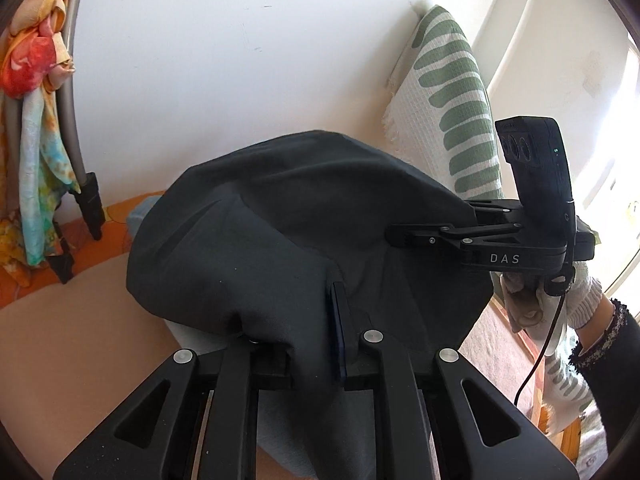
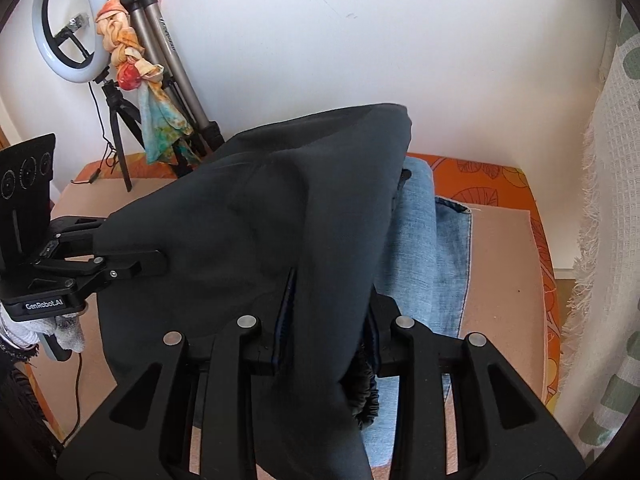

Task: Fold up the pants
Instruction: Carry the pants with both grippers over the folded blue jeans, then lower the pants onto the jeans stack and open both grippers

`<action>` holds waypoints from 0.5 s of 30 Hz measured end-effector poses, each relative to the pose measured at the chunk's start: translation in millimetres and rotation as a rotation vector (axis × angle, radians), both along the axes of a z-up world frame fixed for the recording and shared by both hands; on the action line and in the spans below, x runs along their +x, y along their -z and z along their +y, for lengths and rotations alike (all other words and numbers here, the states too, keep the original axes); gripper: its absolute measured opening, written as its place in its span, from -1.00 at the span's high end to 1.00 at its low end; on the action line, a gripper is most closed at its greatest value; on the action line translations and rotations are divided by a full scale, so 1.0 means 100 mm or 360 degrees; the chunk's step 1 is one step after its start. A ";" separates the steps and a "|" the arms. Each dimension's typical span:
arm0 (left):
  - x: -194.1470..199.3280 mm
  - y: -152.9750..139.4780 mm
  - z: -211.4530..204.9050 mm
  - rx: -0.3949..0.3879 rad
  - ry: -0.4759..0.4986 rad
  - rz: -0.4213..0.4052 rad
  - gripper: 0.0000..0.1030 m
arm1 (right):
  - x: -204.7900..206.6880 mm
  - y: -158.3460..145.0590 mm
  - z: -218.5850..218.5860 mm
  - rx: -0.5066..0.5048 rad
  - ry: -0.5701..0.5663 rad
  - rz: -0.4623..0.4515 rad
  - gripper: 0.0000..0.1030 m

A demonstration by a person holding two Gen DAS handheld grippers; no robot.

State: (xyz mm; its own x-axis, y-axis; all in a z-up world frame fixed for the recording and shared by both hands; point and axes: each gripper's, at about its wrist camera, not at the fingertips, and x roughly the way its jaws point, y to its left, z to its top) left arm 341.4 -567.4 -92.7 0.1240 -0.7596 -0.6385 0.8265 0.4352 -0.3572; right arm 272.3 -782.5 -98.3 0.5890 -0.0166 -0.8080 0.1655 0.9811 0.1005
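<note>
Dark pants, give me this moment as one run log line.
step: fold in progress | left gripper: shut on dark pants | right gripper: shut on dark pants | pants: lifted above blue jeans

A plain white wall (image 2: 280,40) with a few faint scuff marks fills the background. Against it, at the left, stands a lit ring light (image 2: 70,24) on a small black tripod (image 2: 116,136), beside a larger grey tripod (image 2: 176,60) draped with a colourful knotted scarf (image 2: 132,60). Below is a pinkish-beige surface (image 2: 504,264) with an orange leaf-patterned border (image 2: 480,180). At the right hangs a white waffle-weave cloth with green oval markings (image 1: 444,92). Bright daylight enters through a window (image 1: 600,140) at the far right.
</note>
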 end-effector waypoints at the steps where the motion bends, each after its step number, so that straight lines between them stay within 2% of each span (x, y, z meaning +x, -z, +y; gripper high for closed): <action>1: 0.00 -0.01 0.01 0.0010 -0.0014 0.0016 0.62 | -0.01 0.01 -0.05 0.0015 0.0030 0.0000 0.25; 2: 0.01 -0.02 0.03 0.0016 -0.0032 0.0024 0.41 | -0.03 0.01 -0.09 0.0016 0.0056 0.0002 0.22; 5: 0.04 -0.05 0.15 0.0009 -0.0081 0.0028 0.16 | -0.14 -0.01 -0.16 -0.0015 0.0130 0.0002 0.13; 6: 0.05 -0.05 0.19 0.0004 -0.0094 0.0045 0.11 | -0.16 -0.01 -0.17 -0.0027 0.0146 0.0010 0.11; 9: 0.09 -0.01 0.30 0.0006 -0.0134 0.0097 0.05 | -0.23 -0.02 -0.17 -0.0087 0.0207 0.0033 -0.15; 12: 0.15 0.04 0.36 -0.0019 -0.0154 0.0166 0.05 | -0.32 -0.07 -0.14 -0.0087 0.0251 0.0019 -0.16; 15: 0.33 0.09 0.37 -0.0136 -0.0208 0.0333 -0.04 | -0.43 -0.12 -0.09 -0.0039 0.0263 -0.0033 -0.16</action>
State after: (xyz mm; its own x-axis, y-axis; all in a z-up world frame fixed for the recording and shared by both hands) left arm 374.6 -530.4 -101.2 0.0967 -0.7982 -0.5946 0.6697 0.4941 -0.5544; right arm 229.7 -791.7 -86.0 0.5933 -0.1342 -0.7937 0.3231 0.9428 0.0821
